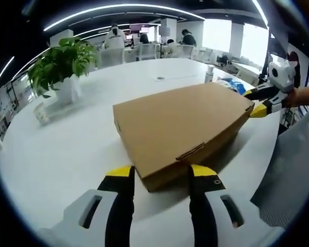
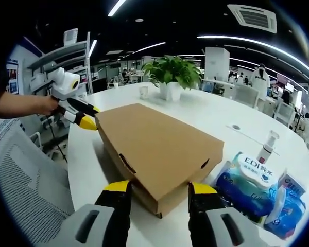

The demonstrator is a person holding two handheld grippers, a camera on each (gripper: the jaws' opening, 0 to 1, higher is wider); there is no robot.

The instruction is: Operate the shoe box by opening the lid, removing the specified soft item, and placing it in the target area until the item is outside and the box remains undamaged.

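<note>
A closed brown cardboard shoe box [image 1: 180,123] [image 2: 154,141] lies flat on the white table [image 1: 56,154], its lid down and a tuck tab showing on the near side. My left gripper [image 1: 162,175] is open, its yellow-tipped jaws straddling one corner of the box. My right gripper [image 2: 159,190] is open too and straddles the opposite corner. Each one also shows in the other's view at the box's far corner: the right gripper [image 1: 257,102] held by a hand, the left gripper [image 2: 87,117] likewise. The box's contents are hidden.
A potted plant [image 1: 62,62] [image 2: 172,72] stands on the table beyond the box. Blue wet-wipe packs [image 2: 252,180] and a small spray bottle [image 2: 268,144] lie beside the box. A grey mesh chair [image 2: 26,180] stands at the table's edge. People sit at desks far behind.
</note>
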